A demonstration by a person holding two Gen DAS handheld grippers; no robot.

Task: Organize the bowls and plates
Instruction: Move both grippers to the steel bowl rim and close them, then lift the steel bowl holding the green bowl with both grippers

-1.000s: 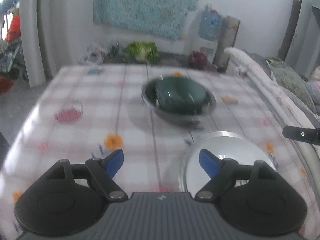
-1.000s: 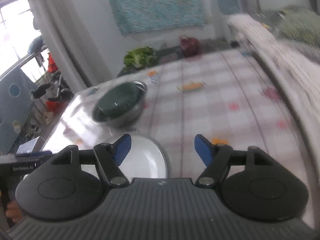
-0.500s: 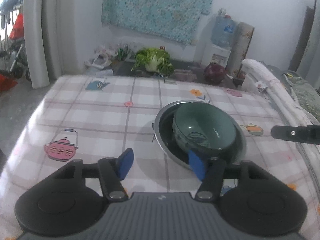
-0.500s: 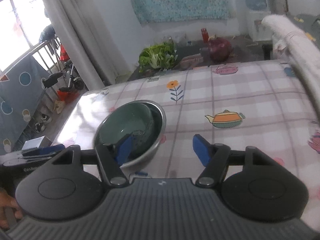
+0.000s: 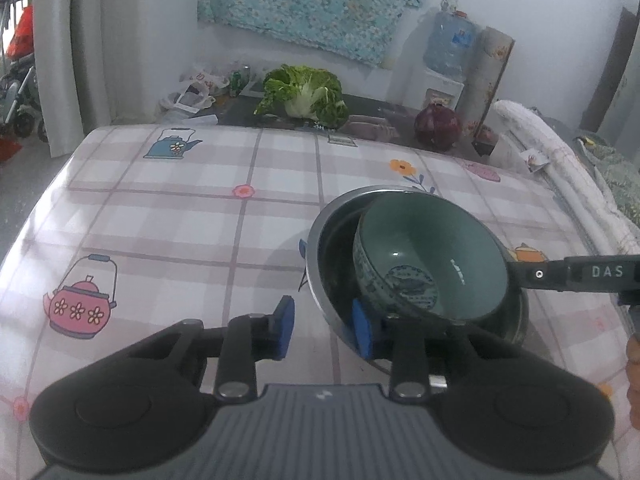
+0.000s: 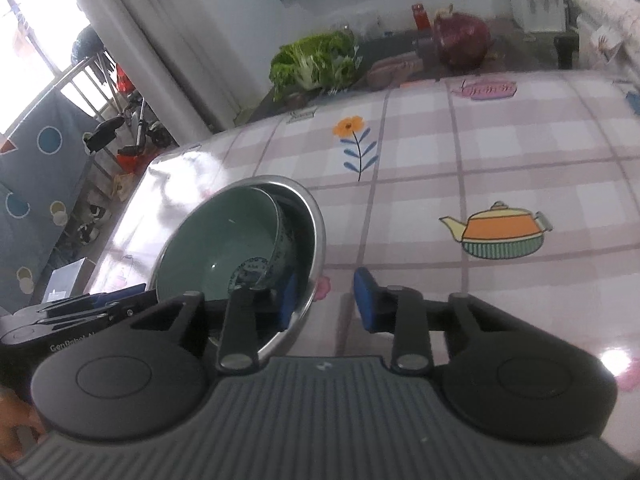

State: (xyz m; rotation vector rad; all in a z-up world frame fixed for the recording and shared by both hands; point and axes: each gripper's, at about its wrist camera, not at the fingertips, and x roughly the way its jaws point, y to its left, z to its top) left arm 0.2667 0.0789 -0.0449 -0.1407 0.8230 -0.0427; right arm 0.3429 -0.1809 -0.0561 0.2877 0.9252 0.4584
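A green ceramic bowl (image 5: 432, 248) (image 6: 224, 240) lies tilted inside a steel bowl (image 5: 320, 256) (image 6: 316, 216) on the checked tablecloth. My left gripper (image 5: 324, 330) straddles the steel bowl's near left rim, one blue pad inside and one outside. Its jaws are closing, and the outer pad still stands off the wall. My right gripper (image 6: 326, 300) straddles the opposite rim in the same way, also closing with a gap showing. In the left wrist view, one black finger (image 5: 580, 276) of the right gripper reaches in from the right edge.
Beyond the table's far edge lie a green cabbage (image 5: 304, 94) and a dark red cabbage (image 5: 436, 126), with a water jug (image 5: 448, 46) behind. A rolled white cloth (image 5: 560, 160) runs along the right side. The tablecloth (image 5: 180, 220) spreads to the left.
Both grippers moved forward and down from a white plate to the steel bowl, and both pairs of jaws narrowed around its rim. The plate has left view.
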